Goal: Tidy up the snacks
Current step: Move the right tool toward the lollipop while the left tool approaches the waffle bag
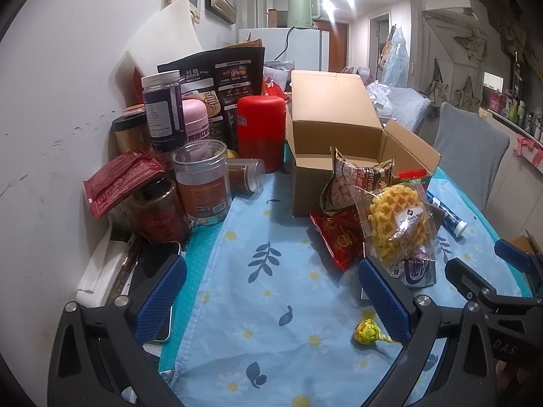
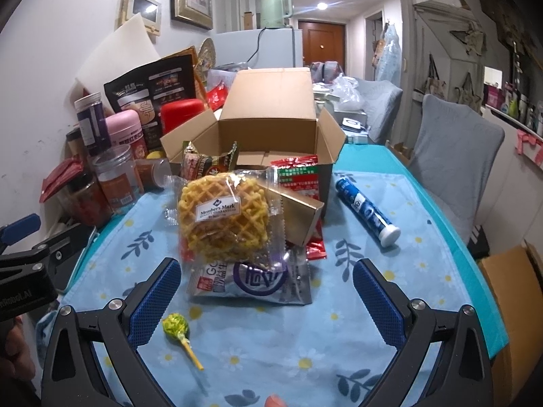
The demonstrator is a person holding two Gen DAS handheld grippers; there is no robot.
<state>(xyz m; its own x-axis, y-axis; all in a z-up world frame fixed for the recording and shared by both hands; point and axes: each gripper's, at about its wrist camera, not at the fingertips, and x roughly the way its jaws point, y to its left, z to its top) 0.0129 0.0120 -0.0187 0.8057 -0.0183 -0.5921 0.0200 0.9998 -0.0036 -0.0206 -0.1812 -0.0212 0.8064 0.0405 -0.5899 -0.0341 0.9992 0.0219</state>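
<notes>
One open brown cardboard box (image 2: 271, 101), one blue cylindrical tablet tube (image 2: 366, 208) with its white cap toward camera, long axis diagonal. Left gripper (image 1: 271, 302) and right gripper (image 2: 268, 300) both spread, empty.

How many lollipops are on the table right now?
1: a green-wrapped lollipop lies on the floral cloth just before the snack pile. More could be hidden under the packets.
</notes>
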